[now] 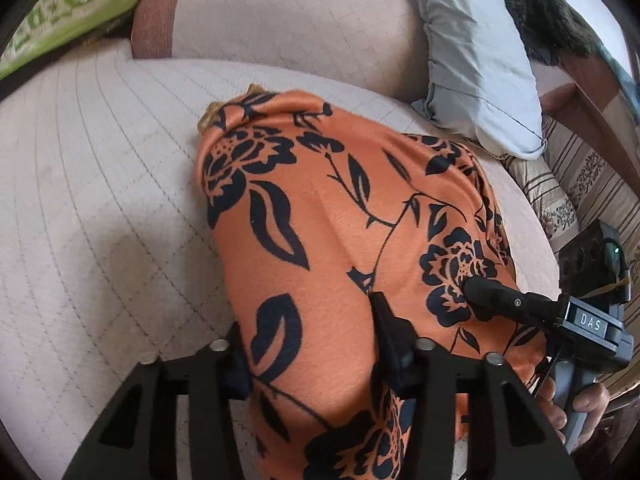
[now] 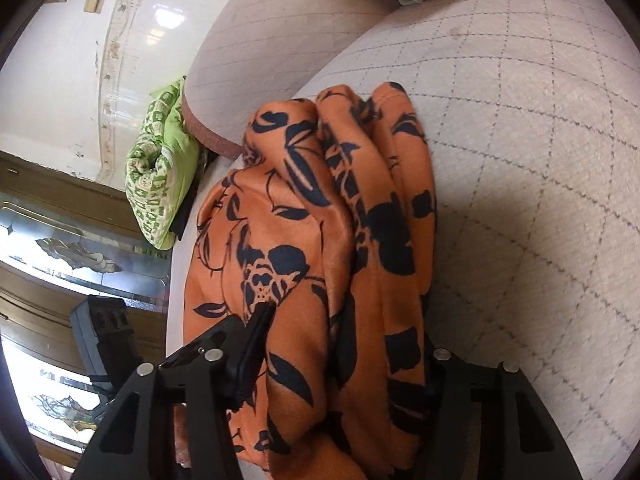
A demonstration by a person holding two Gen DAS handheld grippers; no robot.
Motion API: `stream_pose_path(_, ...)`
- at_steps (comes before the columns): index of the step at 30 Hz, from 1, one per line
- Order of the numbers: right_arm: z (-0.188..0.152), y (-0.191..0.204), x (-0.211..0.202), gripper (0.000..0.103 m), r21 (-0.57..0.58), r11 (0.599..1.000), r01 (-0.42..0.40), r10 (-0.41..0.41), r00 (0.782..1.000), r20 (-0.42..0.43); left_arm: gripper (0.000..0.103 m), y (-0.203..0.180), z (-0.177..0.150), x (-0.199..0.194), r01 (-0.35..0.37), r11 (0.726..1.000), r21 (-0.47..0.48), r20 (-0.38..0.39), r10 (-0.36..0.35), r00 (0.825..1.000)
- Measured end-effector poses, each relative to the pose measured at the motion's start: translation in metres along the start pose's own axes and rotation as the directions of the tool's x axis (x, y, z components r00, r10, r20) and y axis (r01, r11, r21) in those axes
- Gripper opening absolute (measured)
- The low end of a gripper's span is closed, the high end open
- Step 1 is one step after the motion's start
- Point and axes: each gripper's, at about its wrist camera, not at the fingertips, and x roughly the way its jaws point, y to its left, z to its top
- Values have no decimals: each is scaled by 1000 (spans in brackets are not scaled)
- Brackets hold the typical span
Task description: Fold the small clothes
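Observation:
An orange garment with black flowers [image 1: 320, 208] lies bunched on the quilted beige sofa seat [image 1: 100, 160]. In the left wrist view my left gripper [image 1: 310, 340] has the near part of the cloth packed between its two fingers, pads pressing on it. One finger of the right gripper [image 1: 484, 296] digs into the cloth's right side, a hand [image 1: 576, 404] behind it. In the right wrist view the garment [image 2: 304, 208] is gathered in thick folds, and my right gripper [image 2: 344, 340] is shut around that bundle. The left gripper's body [image 2: 100, 324] shows at the left edge.
A green patterned cushion [image 1: 60, 12] [image 2: 160, 168] lies at the sofa's end. A pale blue pillow [image 1: 480, 72] and a dark furry item [image 1: 544, 12] rest against the backrest. Striped fabric [image 1: 580, 184] lies beyond the seat's right edge. Bare quilted seat [image 2: 520, 200] stretches beside the garment.

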Motion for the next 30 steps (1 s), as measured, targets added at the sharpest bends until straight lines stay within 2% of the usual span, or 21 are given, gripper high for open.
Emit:
stream_pose_path(7,-6,15,-8,54,-7,1000,-26,27,999,23,41,-24,-3,-18,-115,990,80,43,112,993)
stream_pose_path(12,-19,35,-19,53,-21,996,-86,87,996,19,40,-31,-10,-49,-211,971,112,87,202,975)
stream_pose_path(17,-46,61,-29,53,-47,990,-134,135,991,16,40,-38,-27,-92,-301,944,136,135,283,949)
stream_pose_path(22,-71,93,-40,53,-92,976,-196,200,979,40,40,-50,-49,-142,-399,902,169,231,357,905)
stream_pose_path(30,-126,140,-63,53,-159,956,-246,263,960,96,40,-58,-82,-202,-444,877,181,318,375,871)
